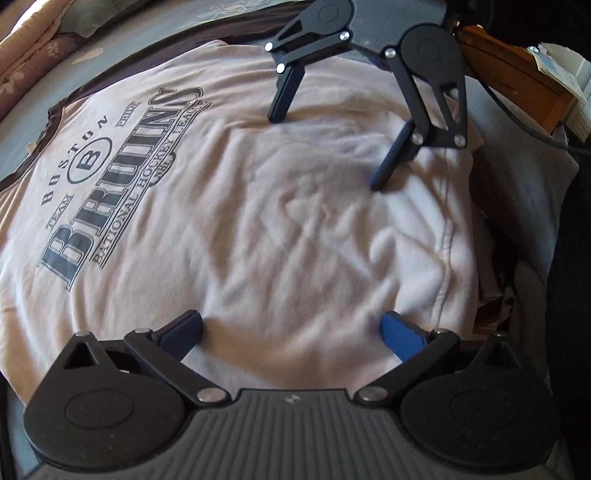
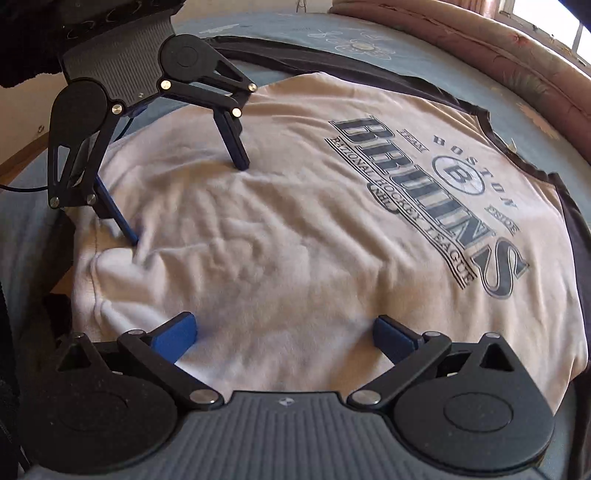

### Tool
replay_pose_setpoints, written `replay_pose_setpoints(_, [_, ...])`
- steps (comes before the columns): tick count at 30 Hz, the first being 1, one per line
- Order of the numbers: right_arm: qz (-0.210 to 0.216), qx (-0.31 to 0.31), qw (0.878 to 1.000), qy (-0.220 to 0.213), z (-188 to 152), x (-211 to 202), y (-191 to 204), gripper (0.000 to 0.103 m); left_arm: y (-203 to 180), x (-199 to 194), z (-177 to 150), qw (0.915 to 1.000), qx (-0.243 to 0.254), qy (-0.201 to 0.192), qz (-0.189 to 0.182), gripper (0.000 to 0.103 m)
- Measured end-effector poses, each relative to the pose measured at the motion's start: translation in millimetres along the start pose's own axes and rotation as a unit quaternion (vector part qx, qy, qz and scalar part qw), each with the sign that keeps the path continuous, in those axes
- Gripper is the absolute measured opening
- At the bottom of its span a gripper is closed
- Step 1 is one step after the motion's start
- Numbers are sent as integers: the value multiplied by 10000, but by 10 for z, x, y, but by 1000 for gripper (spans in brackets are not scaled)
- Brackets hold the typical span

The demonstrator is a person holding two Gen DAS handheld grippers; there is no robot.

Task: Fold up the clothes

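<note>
A: Nearest?
B: Left gripper [image 1: 291, 334] and right gripper [image 2: 284, 334], both spread wide, grasping nothing, tips on the pale T-shirt [image 1: 258, 229] by its hem.
A: Beyond?
B: Shirt flat on the blue bed [image 2: 332, 33]; bare sheet past its dark collar.

cream bruins t-shirt [image 1: 236, 229] lies spread, wrinkled, print up.

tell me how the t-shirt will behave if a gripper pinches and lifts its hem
The t-shirt is probably floppy: its cloth lies rumpled in soft wrinkles on the bed. Lifted at the hem, it would likely drape and sag. It looks thin, so probably light.
</note>
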State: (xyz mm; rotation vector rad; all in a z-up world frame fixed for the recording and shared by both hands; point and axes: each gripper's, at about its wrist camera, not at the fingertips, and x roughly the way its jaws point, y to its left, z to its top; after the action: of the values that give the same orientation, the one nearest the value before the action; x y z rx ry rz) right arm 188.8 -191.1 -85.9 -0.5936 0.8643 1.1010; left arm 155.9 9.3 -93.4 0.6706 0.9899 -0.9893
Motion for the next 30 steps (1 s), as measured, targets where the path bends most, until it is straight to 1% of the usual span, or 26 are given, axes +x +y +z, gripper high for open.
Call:
replay_pose_setpoints(3, [-189,124,9997,-6,-180,-100,-40,103,24,-87,-158,9998,-166,54,69,103])
replay_pose_setpoints(6, [-261,400,9989,0,-357,-236,-98,103,38,-166,-303,9993,-312,103,169,103])
replay_pose_setpoints(10, [-468,396,9980,170,-553,-383,-82,103,80,-270,-455,9981,-567,121,212,103])
replay_pose_setpoints(12, [-555,441,9972,246,-611,-447,-83,103,90,-288,-469,9979,-527,294,243,102])
replay_pose_setpoints(14, [-617,522,9963,309,-600,-500,-105,103,115,-321,-439,9978,-468,395,248,102])
replay_pose_setpoints(15, [-660,537,9958,326,-566,-513,-127,103,167,-341,-394,9978,-495,343,261,102])
replay_pose_setpoints(16, [-702,545,9956,283,-520,-528,-161,103,233,-352,-334,9978,-541,250,306,102])
replay_pose_setpoints(19, [-803,620,9948,-65,-305,-532,-352,103,456,-328,-123,9961,-744,-1,472,102])
replay_pose_setpoints(21, [-842,763,9933,-213,-153,-440,-521,103,625,-241,9,9940,-968,-141,491,102])
replay_pose_setpoints(23, [-790,982,9918,-225,-52,-277,-695,103,760,-113,82,9919,-1171,-164,459,102])
replay_pose_setpoints(24, [-760,1066,9913,-150,-39,-183,-756,103,805,-53,89,9912,-1245,-131,432,102])
replay_pose_setpoints(26, [-725,1093,9913,-54,-84,-58,-810,103,821,-34,-15,9903,-1311,-173,433,102])
replay_pose_setpoints(28, [-754,1083,9911,-155,-187,-113,-794,103,829,-56,-150,9887,-1402,-242,476,102])
replay_pose_setpoints(30, [-843,1169,9894,-150,-307,-192,-781,103,834,-130,-284,9850,-1617,-234,548,102])
